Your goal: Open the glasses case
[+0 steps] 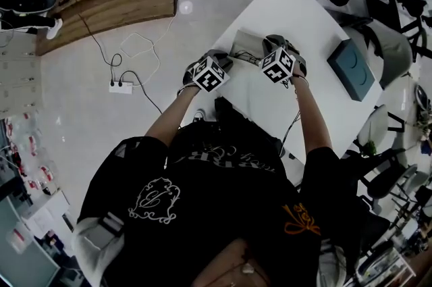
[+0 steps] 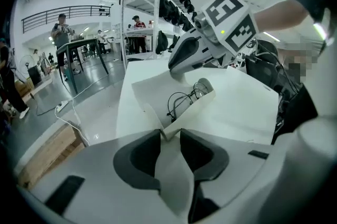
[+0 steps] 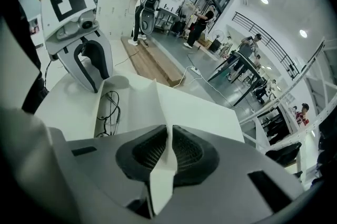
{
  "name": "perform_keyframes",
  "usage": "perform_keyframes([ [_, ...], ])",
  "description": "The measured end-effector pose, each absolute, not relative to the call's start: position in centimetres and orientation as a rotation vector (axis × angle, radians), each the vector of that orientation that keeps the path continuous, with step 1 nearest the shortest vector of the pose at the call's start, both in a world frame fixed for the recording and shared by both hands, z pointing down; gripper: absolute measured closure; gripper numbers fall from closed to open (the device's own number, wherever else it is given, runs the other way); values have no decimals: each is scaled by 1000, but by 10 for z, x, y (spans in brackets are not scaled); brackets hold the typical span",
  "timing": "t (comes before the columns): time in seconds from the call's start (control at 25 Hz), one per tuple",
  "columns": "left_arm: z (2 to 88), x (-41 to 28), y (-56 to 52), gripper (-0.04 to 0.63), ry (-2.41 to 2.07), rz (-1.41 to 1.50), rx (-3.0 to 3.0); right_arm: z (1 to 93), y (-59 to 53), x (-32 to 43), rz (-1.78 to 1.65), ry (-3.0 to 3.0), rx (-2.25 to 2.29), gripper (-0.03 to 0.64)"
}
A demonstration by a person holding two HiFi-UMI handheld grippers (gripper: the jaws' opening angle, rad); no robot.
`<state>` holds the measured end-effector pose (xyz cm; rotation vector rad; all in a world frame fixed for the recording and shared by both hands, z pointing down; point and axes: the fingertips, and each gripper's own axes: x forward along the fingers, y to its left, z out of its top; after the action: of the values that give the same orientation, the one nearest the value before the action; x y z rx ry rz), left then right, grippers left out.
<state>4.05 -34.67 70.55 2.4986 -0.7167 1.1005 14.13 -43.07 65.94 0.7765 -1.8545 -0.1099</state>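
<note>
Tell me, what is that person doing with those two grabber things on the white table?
A person is opening a glasses case on the white table with a gripper in each hand. The left gripper pinches one flap of the case and the right gripper pinches another, holding them apart. The case is already open, and a pair of dark-framed glasses lies inside it.

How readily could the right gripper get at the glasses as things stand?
Probably not: the right gripper is shut on a flap of the glasses case, though the glasses lie uncovered ahead.
</note>
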Motion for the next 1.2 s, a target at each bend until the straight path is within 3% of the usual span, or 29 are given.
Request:
perform_keyframes([
  [0.6, 697, 33, -342, 469, -734, 1040, 2455, 637, -417, 139, -34, -1928, 884, 535],
  [0.84, 668, 28, -325, 469, -769, 919, 2486, 599, -392, 135, 111, -2056, 1135, 599],
  [1.2, 591, 7, -294, 469, -851, 697, 2599, 533, -336, 112, 269, -2195, 1390, 601],
])
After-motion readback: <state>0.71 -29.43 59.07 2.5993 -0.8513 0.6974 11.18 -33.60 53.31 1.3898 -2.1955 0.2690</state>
